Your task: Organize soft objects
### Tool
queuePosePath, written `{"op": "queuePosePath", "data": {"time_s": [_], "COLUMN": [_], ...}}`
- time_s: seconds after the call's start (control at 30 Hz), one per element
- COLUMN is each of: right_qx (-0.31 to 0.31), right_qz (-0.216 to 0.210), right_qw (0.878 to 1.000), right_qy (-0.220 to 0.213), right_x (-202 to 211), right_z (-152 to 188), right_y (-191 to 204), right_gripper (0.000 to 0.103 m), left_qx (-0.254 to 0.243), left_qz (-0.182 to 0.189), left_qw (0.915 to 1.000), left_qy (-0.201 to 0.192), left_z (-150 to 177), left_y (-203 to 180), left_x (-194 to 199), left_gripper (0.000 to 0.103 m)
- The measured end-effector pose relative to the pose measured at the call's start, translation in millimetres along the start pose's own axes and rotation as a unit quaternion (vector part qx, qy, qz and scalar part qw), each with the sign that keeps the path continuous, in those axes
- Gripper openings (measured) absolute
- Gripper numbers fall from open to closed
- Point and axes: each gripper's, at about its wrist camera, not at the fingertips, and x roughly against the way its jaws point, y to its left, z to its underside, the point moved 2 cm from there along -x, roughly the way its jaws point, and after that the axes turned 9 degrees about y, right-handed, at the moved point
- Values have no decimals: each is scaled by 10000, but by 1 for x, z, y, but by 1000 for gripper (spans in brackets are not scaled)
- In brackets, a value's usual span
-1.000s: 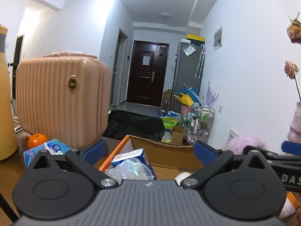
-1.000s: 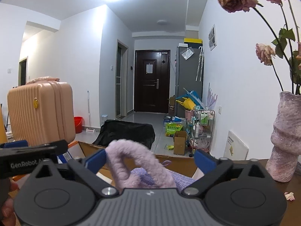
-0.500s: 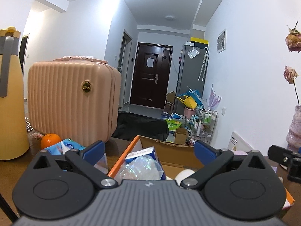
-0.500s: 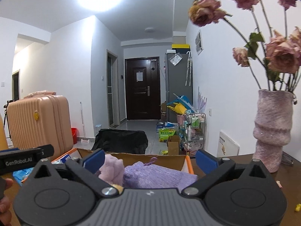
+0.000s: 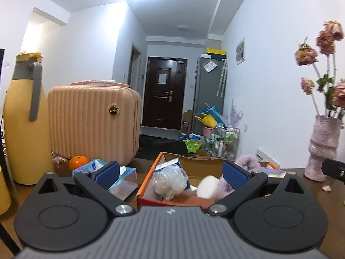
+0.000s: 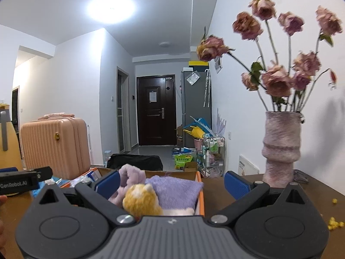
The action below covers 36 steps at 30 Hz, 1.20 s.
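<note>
While you hold both tools level over the brown bench (image 6: 301, 185), your left claw (image 5: 171, 173) has its blue pads spread wide with nothing between them, and your right claw (image 6: 171, 182) is likewise spread apart and empty. Straight ahead of both sits the orange-edged cardboard box (image 5: 148, 178), where the soft things are gathered. From the right wrist view you see a yellow plush toy (image 6: 141, 201) at the near end of the box, lying against a folded lavender towel (image 6: 175, 191), with a pale purple fuzzy piece (image 6: 130, 176) rising just behind the toy. From the left wrist view the box also holds a clear plastic bag (image 5: 169, 181) with something pale inside, a white round piece (image 5: 208, 186) beside it and a blue-and-white carton (image 5: 170, 164) behind; its print is too small to read. Left of the box lies a blue tissue pack (image 5: 103, 169), its lettering blurred, with an orange (image 5: 78, 161) just behind it. Further left stand a ribbed pink suitcase (image 5: 92, 125) bearing a round gold badge and a yellow jug (image 5: 24, 125) with a grey handle. On the right a fuzzy pink vase (image 6: 281, 146) of dried roses (image 6: 276, 82) stands on the bench. In the right wrist view, the black body of your other tool reads "GenRobot.AI" (image 6: 13, 185).
</note>
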Motion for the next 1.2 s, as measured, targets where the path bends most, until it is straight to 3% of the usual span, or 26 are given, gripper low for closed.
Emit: {"op": "queuePosePath", "data": {"time_s": [0.7,1.2], "right_qx": [17,72], "right_qz": [57,48], "right_qw": [9998,9998], "right_qy": [184,177], "right_x": [161,197], "right_z": [68,82], "right_y": [11,20], "right_gripper": [103,103], "left_qx": [-582,-621], "left_qz": [618,773], "left_qw": [9964,9951], "left_qy": [-50,46], "left_z": [61,86], "left_y": [7,9], "left_x": [168,204], "left_gripper": [103,103]}}
